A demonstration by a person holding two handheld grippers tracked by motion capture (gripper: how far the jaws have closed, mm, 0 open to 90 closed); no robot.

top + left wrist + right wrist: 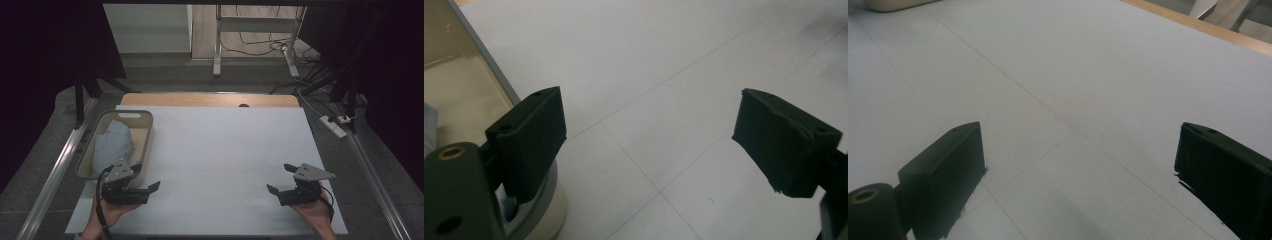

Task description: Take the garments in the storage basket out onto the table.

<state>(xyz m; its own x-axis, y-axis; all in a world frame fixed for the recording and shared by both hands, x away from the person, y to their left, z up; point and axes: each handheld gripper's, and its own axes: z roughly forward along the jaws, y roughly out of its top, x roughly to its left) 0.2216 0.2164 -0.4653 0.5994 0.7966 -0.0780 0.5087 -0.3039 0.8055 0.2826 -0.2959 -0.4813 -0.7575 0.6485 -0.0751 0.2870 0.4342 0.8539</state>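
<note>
Both grippers, left [145,182] and right [281,181], rest on the bench [225,150], fingers wide, empty. Blue cloth [114,145] sits in the basket [145,117] beside left. Likely idle; next, left reaches in.

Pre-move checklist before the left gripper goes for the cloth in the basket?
1. Left gripper jaws open with nothing between them: ok.
2. Right gripper jaws open, nothing held: ok.
3. Crumpled light blue cloth lying inside the beige oval plastic basket: ok.
4. Left gripper aimed at the cloth: not ok; it points across the white tabletop, with the basket beside and behind it.
5. Right gripper apart from the basket, at the table's other side: ok.
6. Cloth free of the basket's walls or snagged: cannot tell.
</note>
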